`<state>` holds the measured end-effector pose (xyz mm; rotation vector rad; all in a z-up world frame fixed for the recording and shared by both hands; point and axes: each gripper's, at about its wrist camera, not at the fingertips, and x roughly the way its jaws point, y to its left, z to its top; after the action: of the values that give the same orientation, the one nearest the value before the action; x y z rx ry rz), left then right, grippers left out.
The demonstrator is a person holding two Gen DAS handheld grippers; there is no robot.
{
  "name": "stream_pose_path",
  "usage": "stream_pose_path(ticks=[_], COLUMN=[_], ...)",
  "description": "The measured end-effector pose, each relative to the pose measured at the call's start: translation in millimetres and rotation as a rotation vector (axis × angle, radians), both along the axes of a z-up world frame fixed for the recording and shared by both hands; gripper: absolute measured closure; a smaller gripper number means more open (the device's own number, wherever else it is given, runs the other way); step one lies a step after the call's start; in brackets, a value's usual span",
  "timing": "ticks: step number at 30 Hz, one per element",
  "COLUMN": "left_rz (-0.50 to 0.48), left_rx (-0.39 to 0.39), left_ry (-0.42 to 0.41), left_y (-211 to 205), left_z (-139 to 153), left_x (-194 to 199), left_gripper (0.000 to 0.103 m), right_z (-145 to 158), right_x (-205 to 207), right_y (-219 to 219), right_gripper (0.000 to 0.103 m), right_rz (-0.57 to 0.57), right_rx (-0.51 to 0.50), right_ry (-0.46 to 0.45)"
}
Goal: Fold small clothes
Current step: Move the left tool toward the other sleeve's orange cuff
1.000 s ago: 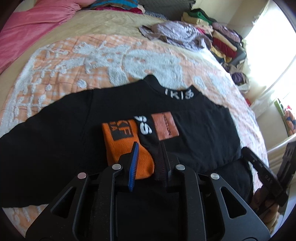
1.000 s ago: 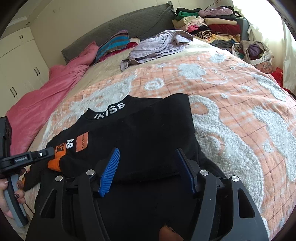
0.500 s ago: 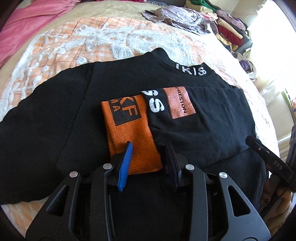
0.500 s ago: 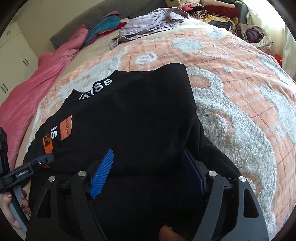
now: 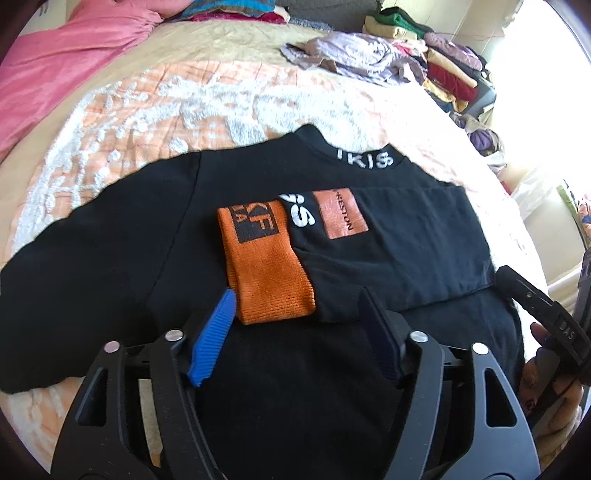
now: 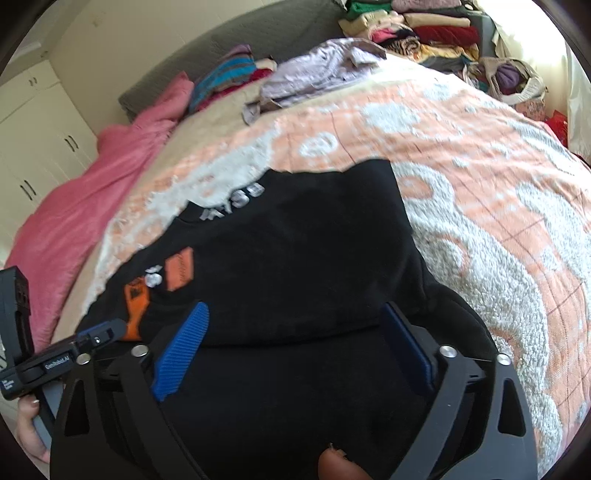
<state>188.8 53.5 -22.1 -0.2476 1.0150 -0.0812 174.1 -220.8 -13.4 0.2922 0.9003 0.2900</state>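
A black long-sleeved top lies flat on the bed, white lettering on its collar. One sleeve with an orange cuff is folded across its chest. My left gripper is open and empty, just below the cuff end. My right gripper is open and empty over the top's folded right side. Each gripper shows at the edge of the other's view: the right one and the left one.
The bed has an orange and white textured blanket. A pink duvet lies at the far left. A lilac garment and stacked folded clothes sit at the far end. White cupboards stand beyond.
My left gripper has opened, let go of the orange-cuffed sleeve and pulled back a little. My right gripper stayed open and shifted slightly over the top.
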Motion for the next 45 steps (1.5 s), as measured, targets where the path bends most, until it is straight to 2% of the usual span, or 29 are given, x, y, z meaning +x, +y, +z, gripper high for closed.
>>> stream_pose_path(ticks=[4, 6, 10, 12, 29, 45], left_rz=[0.002, 0.009, 0.026, 0.035, 0.176, 0.314], left_rx=[-0.006, -0.005, -0.011, -0.009, -0.017, -0.025], left_ry=[-0.022, -0.033, -0.058, -0.066, -0.083, -0.082], left_y=[4, 6, 12, 16, 69, 121], left_z=[10, 13, 21, 25, 33, 27], left_x=[-8, -13, -22, -26, -66, -102], left_gripper=[0.037, 0.019, 0.017, 0.012, 0.012, 0.012], right_z=[11, 17, 26, 31, 67, 72], right_x=[-10, -14, -21, -23, -38, -49], right_y=[2, 3, 8, 12, 73, 134], right_gripper=[0.006, 0.005, 0.004, 0.004, 0.004, 0.004], right_rz=[0.002, 0.000, 0.005, 0.015, 0.142, 0.265], right_rx=[0.024, 0.028, 0.030, 0.027, -0.034, -0.069], right_ry=[-0.028, -0.040, -0.056, -0.066, -0.174, -0.207])
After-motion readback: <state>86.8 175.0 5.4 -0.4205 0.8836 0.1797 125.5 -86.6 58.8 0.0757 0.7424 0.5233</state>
